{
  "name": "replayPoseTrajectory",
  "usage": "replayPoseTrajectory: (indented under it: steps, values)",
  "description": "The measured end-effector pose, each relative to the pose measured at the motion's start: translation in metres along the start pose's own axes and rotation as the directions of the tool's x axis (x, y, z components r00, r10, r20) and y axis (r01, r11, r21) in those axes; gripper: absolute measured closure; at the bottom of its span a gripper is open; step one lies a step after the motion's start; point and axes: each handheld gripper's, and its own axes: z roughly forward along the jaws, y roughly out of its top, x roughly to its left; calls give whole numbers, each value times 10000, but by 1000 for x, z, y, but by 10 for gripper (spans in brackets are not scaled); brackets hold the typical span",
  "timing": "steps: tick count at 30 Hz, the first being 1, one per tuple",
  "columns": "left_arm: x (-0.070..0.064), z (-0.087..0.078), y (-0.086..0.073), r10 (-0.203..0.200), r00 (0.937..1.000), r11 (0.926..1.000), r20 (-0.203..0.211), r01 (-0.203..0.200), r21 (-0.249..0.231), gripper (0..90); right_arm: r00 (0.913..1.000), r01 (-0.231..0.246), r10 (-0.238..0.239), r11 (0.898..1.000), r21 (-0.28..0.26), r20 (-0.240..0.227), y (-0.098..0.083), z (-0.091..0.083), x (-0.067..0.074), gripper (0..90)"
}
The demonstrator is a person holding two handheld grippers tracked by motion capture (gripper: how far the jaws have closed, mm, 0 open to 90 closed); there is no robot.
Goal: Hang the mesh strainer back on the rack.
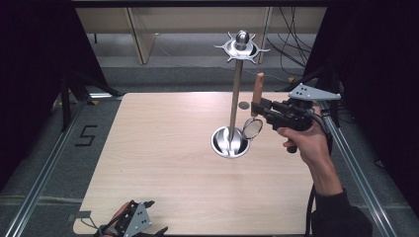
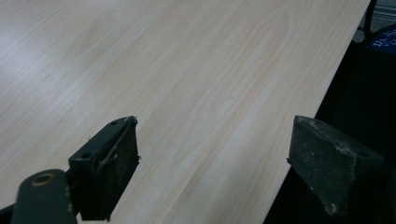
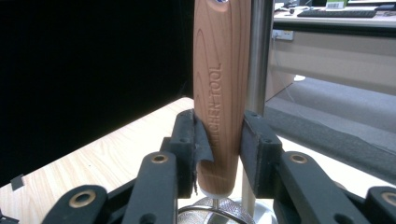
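A small strainer with a wooden handle (image 1: 259, 85) and a round mesh head (image 1: 253, 128) hangs upright in the air, handle up. My right gripper (image 1: 257, 107) is shut on the handle (image 3: 218, 93), which reads "KITCHEN TOOL"; the mesh (image 3: 215, 213) shows just below the jaws. It is held right beside the pole (image 1: 236, 96) of a metal utensil stand with a round base (image 1: 230, 142) and a hooked top ring (image 1: 241, 47). My left gripper (image 1: 143, 228) rests at the table's near edge, its jaws open over bare wood (image 2: 210, 84) with nothing between them.
The light wooden table (image 1: 168, 163) sits inside a metal rail frame, with dark curtains on both sides. A small round hole (image 1: 243, 105) marks the table's far edge. Cables and pale furniture stand on the floor behind.
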Motion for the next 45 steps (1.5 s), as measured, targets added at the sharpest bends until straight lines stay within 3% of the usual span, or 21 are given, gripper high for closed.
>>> replayPoseTrajectory:
  steps: [5, 6, 7, 8, 11, 12, 17, 18, 24, 25, 39, 40, 43, 45]
  values:
    - [-1, 1, 0, -221, 9996, 9997, 187, 223, -121, 153, 9999, 148, -147, 9997, -200, 76, 7, 0, 0, 693]
    - [0, 0, 0, -11, 9999, 10000, 140, 10, 49, 153, 9998, 190, -188, 9996, -213, 94, 9, 1, 0, 692]
    - [-1, 0, 0, -187, 9998, 9997, 121, 189, -136, 153, 9995, 299, -296, 9992, -279, 112, 13, 1, -2, 692]
    - [-1, 0, 0, -194, 9997, 9998, 150, 195, -86, 153, 10000, 17, -16, 9998, -205, 81, 14, 1, 1, 693]
    - [-1, 0, 0, -218, 9996, 9997, 193, 221, -126, 153, 9998, 154, -150, 9995, -280, 142, 17, 3, -2, 692]
    - [-1, 0, 0, -230, 9995, 9996, 197, 232, -143, 153, 9999, -88, 89, 9998, -198, 96, 18, 3, -1, 693]
    - [-1, 0, 0, -163, 9998, 9998, 139, 164, -87, 153, 9993, 281, -274, 9992, -279, 236, 23, 7, -3, 692]
    - [-1, 0, 0, -179, 9997, 9998, 143, 180, -93, 153, 9997, 86, -80, 9996, -258, 239, 24, 7, -1, 692]
    - [-1, 0, 0, -152, 9998, 9999, 160, 153, -77, 153, 9990, 131, -127, 9999, -88, 433, 28, 10, -3, 693]
    - [-1, 0, 0, -139, 9998, 9999, 141, 140, -77, 153, 9992, -40, 43, 10000, -77, 387, 28, 11, -3, 692]
    - [-1, 1, 0, -133, 9999, 9998, 42, 134, -151, 153, 9978, 209, -211, 9998, 45, 628, 32, 22, -7, 692]
    - [-1, 1, 0, -156, 9999, 9998, 42, 156, -155, 153, 9980, -25, 12, 9998, 194, 639, 32, 23, -6, 692]
    - [-1, 1, 0, -130, 9999, 9998, 50, 131, -141, 153, 9978, 188, -197, 9997, 138, 629, 31, 26, -9, 692]
    - [-1, 0, 0, -88, 10000, 9999, 16, 88, -134, 153, 9979, 51, -68, 9996, 266, 643, 31, 27, -9, 692]
